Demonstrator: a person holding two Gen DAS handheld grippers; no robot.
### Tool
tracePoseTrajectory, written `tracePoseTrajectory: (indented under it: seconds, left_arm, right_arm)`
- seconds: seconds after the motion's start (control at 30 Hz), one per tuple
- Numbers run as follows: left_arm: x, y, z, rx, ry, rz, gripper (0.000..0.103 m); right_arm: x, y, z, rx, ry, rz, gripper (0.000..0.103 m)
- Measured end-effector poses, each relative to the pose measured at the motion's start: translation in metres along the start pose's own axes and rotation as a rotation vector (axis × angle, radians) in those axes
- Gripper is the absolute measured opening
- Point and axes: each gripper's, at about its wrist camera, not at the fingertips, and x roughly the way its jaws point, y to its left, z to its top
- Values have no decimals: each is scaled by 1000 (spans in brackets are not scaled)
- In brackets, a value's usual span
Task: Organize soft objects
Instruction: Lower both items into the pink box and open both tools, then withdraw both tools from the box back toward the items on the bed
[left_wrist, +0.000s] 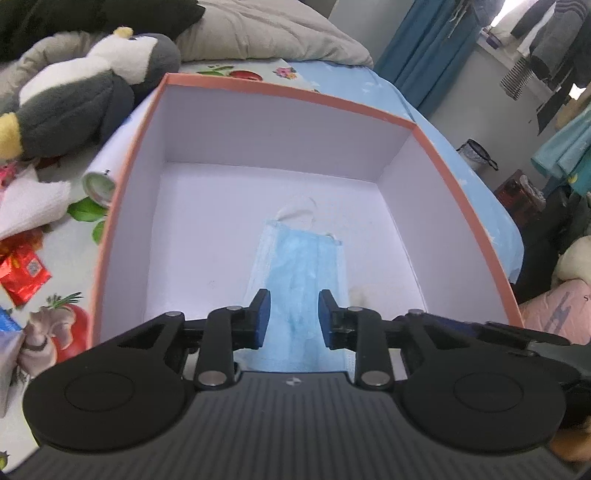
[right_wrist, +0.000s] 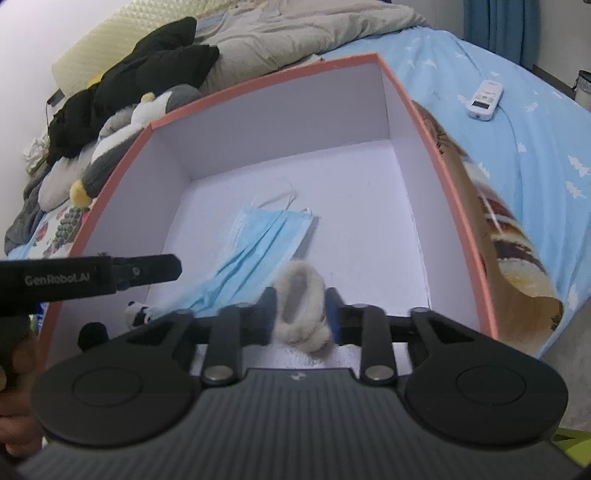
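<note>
Mask (left_wrist: 299, 280) lies flat on box (left_wrist: 288, 92) floor under my left gripper (left_wrist: 294, 317), jaws apart, nothing pinched | right gripper (right_wrist: 300, 315) jaws parted around fluffy toy (right_wrist: 301, 306), pads look barely touching; I'd lift straight clear | penguin (left_wrist: 74, 99) waits left, outside; walls crowd both.

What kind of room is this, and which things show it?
Most likely a bedroom. A box sits on a bed with a blue sheet, a rumpled grey quilt lies at its head, and a stuffed penguin rests beside the box. Clothes hang by the window.
</note>
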Motion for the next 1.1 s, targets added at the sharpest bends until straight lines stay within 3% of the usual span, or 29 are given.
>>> tracePoseTrajectory:
  seconds: [0.27, 0.67, 1.1]
  left_arm:
    - [-36, -2, -6, -4, -58, 8, 33]
    - [-152, -16, -36, 16, -219, -5, 33]
    - [-270, -3, -99, -8, -359, 41, 33]
  right_arm:
    - [-42, 13, 3, -33, -101, 15, 36]
    - [-133, 55, -11, -108, -260, 82, 36]
    - [-183, 101, -51, -188, -313, 173, 36]
